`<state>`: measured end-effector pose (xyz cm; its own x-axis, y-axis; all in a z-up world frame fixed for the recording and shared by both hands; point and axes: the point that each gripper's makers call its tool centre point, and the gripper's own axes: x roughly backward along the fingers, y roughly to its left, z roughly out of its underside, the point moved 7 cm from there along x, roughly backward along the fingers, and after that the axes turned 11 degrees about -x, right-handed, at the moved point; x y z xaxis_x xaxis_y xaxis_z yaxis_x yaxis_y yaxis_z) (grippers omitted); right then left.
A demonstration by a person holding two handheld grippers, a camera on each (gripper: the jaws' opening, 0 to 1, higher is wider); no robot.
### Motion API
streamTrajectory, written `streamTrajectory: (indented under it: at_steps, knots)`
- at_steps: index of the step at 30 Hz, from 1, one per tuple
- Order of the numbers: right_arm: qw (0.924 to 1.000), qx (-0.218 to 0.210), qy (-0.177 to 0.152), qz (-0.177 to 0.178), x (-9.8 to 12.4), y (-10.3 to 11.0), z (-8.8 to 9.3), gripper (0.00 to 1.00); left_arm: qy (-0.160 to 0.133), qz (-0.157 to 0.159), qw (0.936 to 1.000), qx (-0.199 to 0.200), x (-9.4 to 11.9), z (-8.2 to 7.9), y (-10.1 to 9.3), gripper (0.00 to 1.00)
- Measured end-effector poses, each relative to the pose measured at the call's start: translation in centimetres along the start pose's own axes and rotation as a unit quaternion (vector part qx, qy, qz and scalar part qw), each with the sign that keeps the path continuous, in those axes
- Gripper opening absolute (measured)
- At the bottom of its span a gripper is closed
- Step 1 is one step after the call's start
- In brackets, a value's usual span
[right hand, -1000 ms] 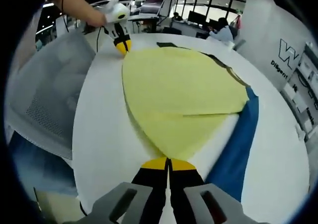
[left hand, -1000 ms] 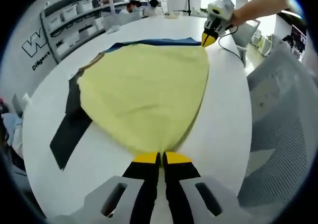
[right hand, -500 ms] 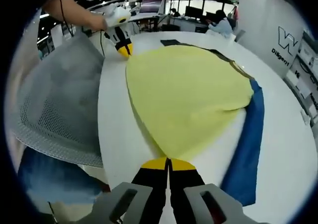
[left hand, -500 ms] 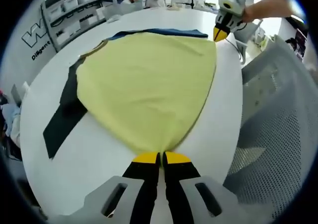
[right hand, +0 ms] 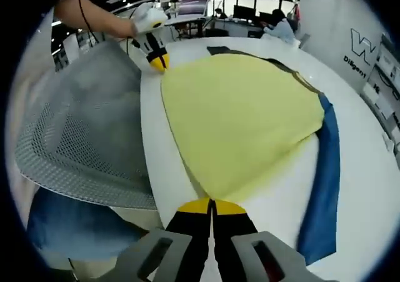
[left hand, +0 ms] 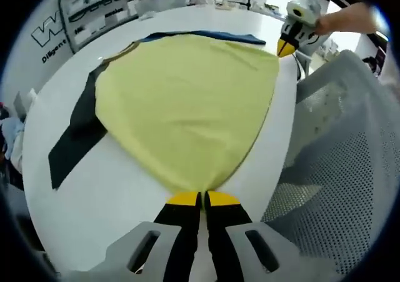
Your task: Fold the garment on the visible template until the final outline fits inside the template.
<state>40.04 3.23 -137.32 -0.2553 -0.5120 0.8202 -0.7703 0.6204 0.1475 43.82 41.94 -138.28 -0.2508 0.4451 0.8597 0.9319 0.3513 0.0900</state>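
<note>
A pale yellow garment [left hand: 187,100] lies spread on the white table [left hand: 119,188]. My left gripper [left hand: 202,198] is shut on its near corner. The right gripper [left hand: 286,48] appears at the upper right of the left gripper view, pinching the opposite corner. In the right gripper view the garment [right hand: 244,119] stretches away from my right gripper [right hand: 212,204], which is shut on its corner, toward the left gripper [right hand: 157,60] held by a hand. A black strip [left hand: 75,138] and a blue strip [right hand: 322,188] of the template stick out from under the cloth.
A grey mesh chair back [left hand: 337,169] stands close to the table's edge, and the same chair [right hand: 81,138] appears on the left in the right gripper view. Shelves with bins [left hand: 106,13] and seated people [right hand: 278,35] are in the background.
Both grippers have drawn the garment toward the table edge by the chair. More of the black and blue strips now shows, and the chair looms larger in both views.
</note>
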Motion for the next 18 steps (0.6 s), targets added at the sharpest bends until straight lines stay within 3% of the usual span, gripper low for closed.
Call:
streamTrajectory:
  at_steps: [2, 7, 18]
  knots:
    - [0.9998, -0.019, 0.004, 0.002, -0.1, 0.1, 0.4, 0.0, -0.005, -0.001, 0.9997, 0.022, 0.1, 0.1, -0.1, 0.06]
    - [0.9996, -0.02, 0.017, -0.005, -0.4, 0.7, 1.4, 0.0, 0.001, 0.001, 0.9998, 0.019, 0.2, 0.2, -0.3, 0.06]
    - [0.9992, -0.031, 0.024, -0.008, -0.7, 0.8, 1.6, 0.0, -0.001, 0.019, 0.9996, 0.019, 0.3, 0.4, -1.1, 0.06]
